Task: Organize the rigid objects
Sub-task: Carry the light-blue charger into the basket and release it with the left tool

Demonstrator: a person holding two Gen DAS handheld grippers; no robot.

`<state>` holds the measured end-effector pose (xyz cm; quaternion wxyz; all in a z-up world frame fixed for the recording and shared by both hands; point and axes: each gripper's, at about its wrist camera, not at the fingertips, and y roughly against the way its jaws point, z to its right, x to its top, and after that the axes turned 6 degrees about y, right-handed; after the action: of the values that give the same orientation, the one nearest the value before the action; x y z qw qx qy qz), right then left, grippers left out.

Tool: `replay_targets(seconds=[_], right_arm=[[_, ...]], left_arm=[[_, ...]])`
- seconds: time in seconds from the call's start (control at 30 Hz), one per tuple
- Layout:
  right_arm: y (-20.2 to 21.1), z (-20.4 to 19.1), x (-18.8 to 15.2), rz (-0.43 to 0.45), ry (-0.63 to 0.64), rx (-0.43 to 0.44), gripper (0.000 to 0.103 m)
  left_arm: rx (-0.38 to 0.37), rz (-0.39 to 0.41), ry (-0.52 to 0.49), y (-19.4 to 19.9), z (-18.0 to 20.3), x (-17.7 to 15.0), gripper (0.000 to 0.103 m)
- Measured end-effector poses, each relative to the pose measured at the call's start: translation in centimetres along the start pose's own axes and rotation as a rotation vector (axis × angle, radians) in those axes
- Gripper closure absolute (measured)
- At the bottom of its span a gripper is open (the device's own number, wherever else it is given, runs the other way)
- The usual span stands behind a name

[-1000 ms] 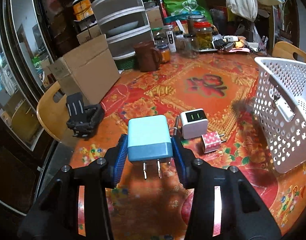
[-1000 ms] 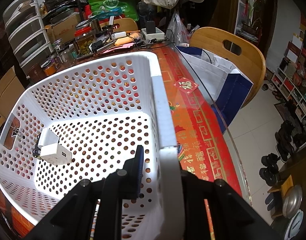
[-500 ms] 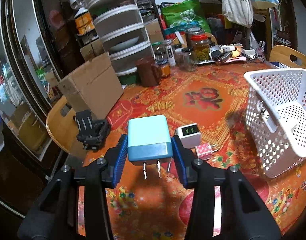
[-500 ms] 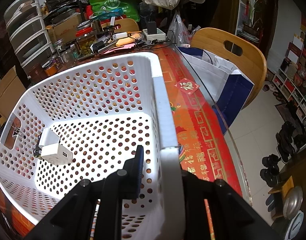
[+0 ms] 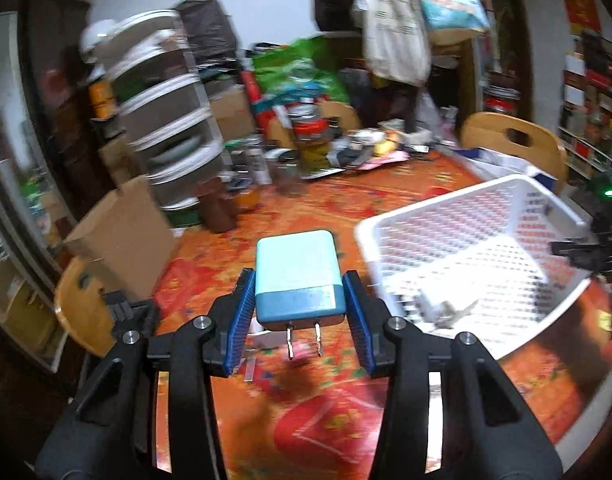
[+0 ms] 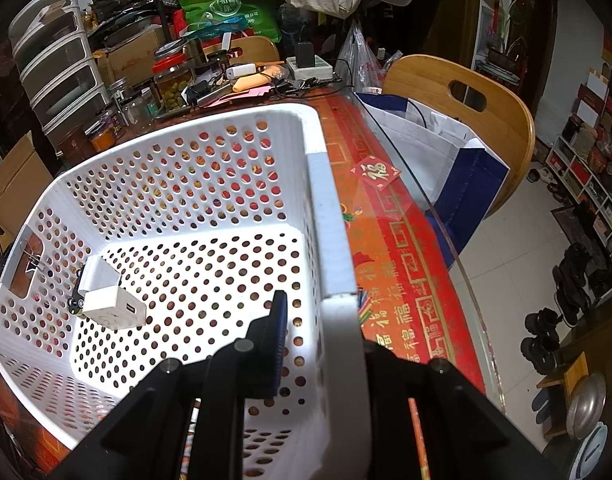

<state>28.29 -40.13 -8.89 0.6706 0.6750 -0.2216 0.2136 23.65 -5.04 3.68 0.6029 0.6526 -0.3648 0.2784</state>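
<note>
Seen from the left wrist, the left gripper (image 5: pixel 300 312) pinches a two-tone blue rectangular plug-in charger (image 5: pixel 298 282) between its blue pads, prongs toward the camera, above the red floral tablecloth (image 5: pixel 325 412) and just left of the white perforated plastic basket (image 5: pixel 457 236). From the right wrist, the right gripper (image 6: pixel 321 344) is clamped on the basket's right rim, while a white USB charger (image 6: pixel 108 300) lies on the basket floor near its left wall.

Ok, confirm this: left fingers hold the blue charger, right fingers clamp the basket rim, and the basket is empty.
Not empty. The right wrist view shows a white charger lying on the floor of the white basket. The rest stands: the left gripper holds the blue charger, and the right gripper clamps the rim.
</note>
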Motion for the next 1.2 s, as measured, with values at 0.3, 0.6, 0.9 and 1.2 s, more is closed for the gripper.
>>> replay_targets(seconds=[0.3,0.6,0.9,1.2], right_arm=[[-0.1,0.0,-0.1,-0.003,0.005,0.002,0.088],[-0.1,-0.1,-0.1,-0.003,0.005,0.004,0.087],[-0.3,-0.3,-0.3,-0.001,0.004,0.01,0.086],[-0.3,-0.3,-0.3,-0.001,0.003,0.014,0.086]], left_arm=[[-0.158,-0.319,-0.097,-7.0,8.2,1.9,0.062],[-0.189,-0.48,-0.227,-12.1,13.3,-0.2,0.062],[-0.142,-0.498,-0.271,-14.1,13.2,-2.2,0.062],[-0.11,-0.484,-0.283,-15.0,13.0,-2.3,0.061]])
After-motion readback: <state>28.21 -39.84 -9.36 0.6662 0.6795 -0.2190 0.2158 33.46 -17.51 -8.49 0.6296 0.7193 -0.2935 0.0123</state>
